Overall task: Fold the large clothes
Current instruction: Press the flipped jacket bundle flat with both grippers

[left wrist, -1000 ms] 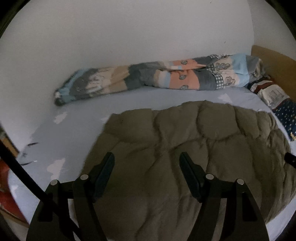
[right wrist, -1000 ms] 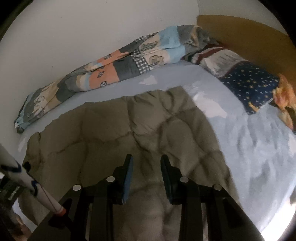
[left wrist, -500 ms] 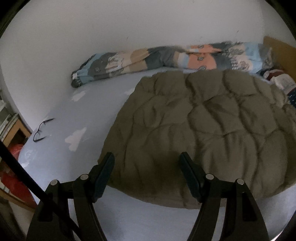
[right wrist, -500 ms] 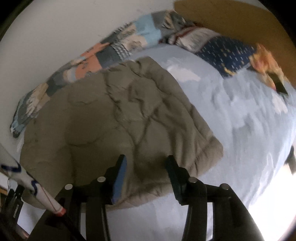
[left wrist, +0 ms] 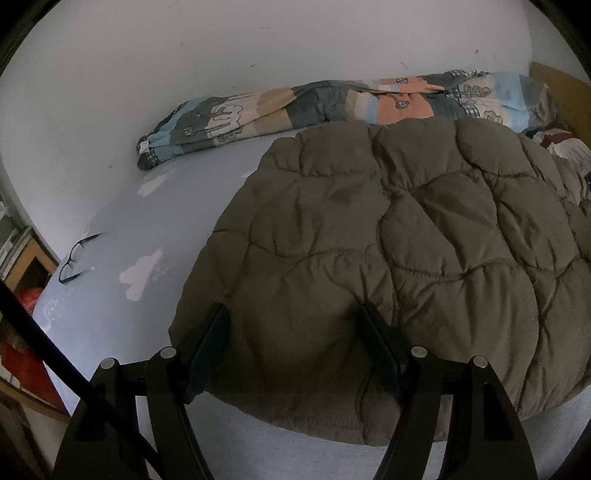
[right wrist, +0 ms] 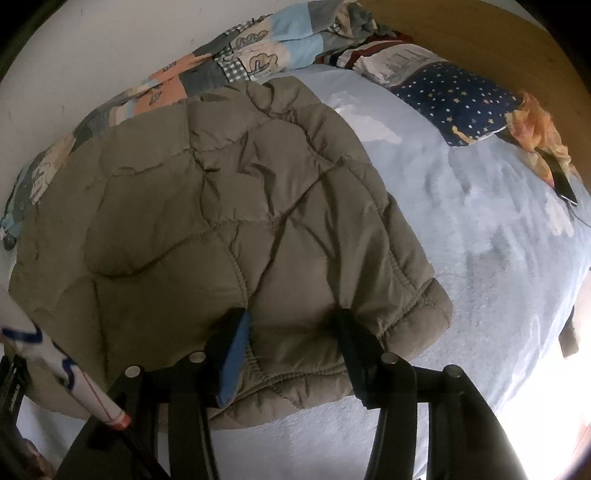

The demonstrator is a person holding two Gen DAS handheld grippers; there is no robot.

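An olive quilted puffer jacket lies spread flat on the light blue bed sheet. My left gripper hovers over the jacket's near left edge with its jaws wide apart and nothing gripped. My right gripper is at the jacket's near right corner. Its jaws are opening, the quilted hem lies between the fingers, and the pads do not press on it. The blue pad of its left finger shows.
A rolled patchwork quilt lies along the white wall. Glasses rest on the sheet at the left. A starry pillow, an orange cloth and a phone sit near the wooden headboard.
Both grippers have drawn back from over the jacket's middle to its near edge, which now shows with bare sheet below it. The right jaws have spread wider; the left jaws are unchanged.
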